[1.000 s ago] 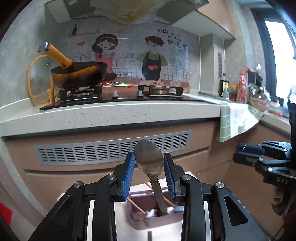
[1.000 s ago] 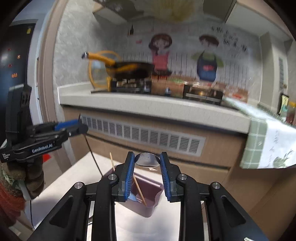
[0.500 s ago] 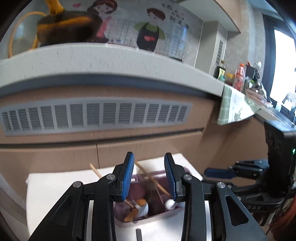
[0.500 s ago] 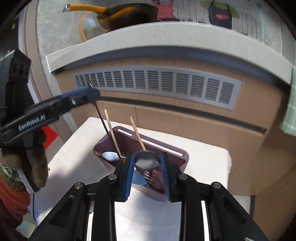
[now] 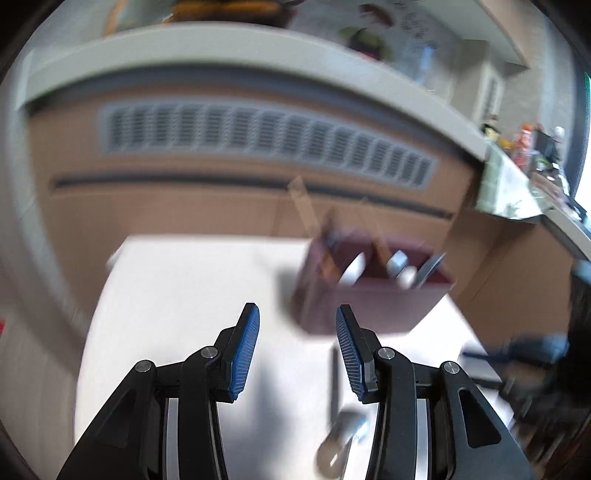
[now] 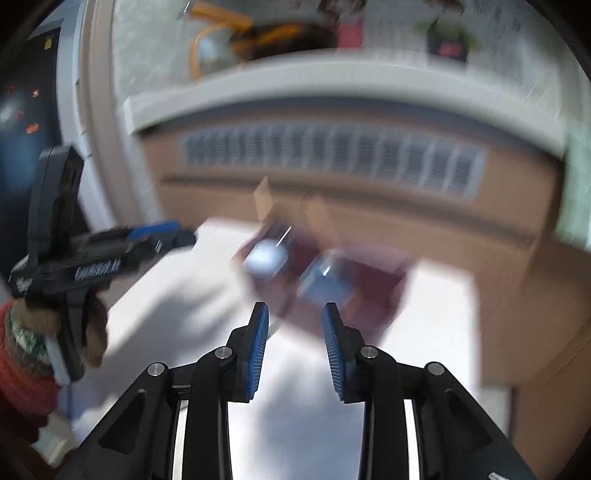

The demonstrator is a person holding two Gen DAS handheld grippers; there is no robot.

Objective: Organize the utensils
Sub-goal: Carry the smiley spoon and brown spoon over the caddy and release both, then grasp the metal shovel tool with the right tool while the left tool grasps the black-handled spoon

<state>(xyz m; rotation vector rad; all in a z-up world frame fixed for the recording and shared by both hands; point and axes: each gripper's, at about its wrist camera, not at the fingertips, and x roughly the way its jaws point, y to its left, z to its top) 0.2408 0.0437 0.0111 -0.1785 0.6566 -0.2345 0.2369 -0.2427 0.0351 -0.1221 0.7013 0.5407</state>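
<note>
The picture is blurred by motion. A purple utensil holder (image 5: 369, 306) (image 6: 373, 295) stands on the white table (image 5: 184, 295) with spoons (image 6: 266, 258) and wooden sticks in it. My left gripper (image 5: 298, 308) hovers low over the table in front of the holder, its jaws opening with nothing between them. A metal utensil with a dark handle (image 5: 338, 432) lies on the table under its right finger. My right gripper (image 6: 295, 305) points at the holder's near wall; its jaws are opening too, empty. In the right wrist view, the left gripper (image 6: 162, 236) shows at the left.
Behind the table runs a brown cabinet front with a grey vent grille (image 5: 258, 136) under a pale counter edge (image 6: 332, 77). A pan with an orange handle (image 6: 258, 33) sits on the stove above. A gloved hand (image 6: 33, 354) holds the left gripper.
A second ago each gripper held a metal spoon above the holder. Both spoons are gone from the jaws, which stand wider. Both grippers have sunk toward the table, the left shifting left of the holder.
</note>
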